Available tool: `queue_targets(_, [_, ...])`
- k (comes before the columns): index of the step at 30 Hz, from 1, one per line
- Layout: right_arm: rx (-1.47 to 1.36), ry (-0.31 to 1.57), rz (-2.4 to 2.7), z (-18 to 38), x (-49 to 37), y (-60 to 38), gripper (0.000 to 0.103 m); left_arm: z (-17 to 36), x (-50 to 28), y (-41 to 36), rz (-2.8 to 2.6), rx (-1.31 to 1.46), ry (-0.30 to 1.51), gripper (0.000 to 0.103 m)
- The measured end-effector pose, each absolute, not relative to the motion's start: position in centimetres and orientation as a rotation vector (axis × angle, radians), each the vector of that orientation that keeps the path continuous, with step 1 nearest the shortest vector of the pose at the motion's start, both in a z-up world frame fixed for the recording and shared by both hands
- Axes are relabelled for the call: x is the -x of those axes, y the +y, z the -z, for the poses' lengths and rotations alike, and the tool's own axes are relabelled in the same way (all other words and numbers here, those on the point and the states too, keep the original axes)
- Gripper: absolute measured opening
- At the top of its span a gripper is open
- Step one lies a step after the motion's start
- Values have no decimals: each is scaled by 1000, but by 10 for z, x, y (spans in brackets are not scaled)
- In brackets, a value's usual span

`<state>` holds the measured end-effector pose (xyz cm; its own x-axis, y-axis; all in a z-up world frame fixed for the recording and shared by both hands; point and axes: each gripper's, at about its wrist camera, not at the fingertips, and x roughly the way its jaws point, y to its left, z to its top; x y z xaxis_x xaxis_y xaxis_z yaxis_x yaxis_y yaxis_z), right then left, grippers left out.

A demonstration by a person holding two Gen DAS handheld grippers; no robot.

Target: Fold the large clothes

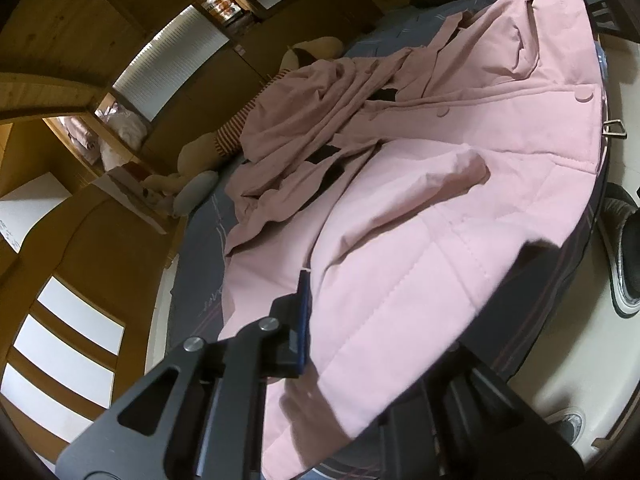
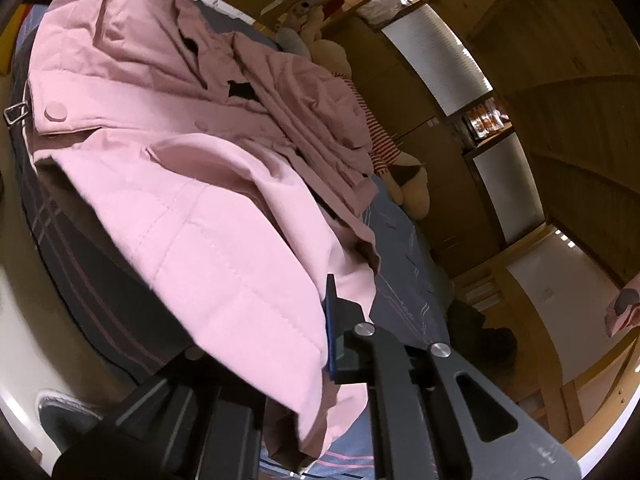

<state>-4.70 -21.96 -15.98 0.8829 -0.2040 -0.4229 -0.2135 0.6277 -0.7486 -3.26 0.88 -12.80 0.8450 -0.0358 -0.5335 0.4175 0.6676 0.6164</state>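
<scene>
The pink coat is matt woven cloth, lightly padded, with stitched quilting lines across its lower panels and smooth cloth-covered buttons. A flat metal buckle glints at its 3 o'clock edge. Under it the bed sheet is smooth grey cloth with thin printed lines. The left hand-held gripper is matt black plastic or metal with shiny round metal bolts and a glossy blue pad; the right hand-held gripper looks the same. At 10 o'clock the cupboards are grainy satin wood with frosted panels. The plush toy is soft fuzzy cloth.
</scene>
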Motion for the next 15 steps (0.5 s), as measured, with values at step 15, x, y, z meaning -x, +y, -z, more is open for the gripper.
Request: queue_targets(15, [889, 507, -3, 158, 46, -220, 7, 125, 33, 8, 254, -810, 522, 10])
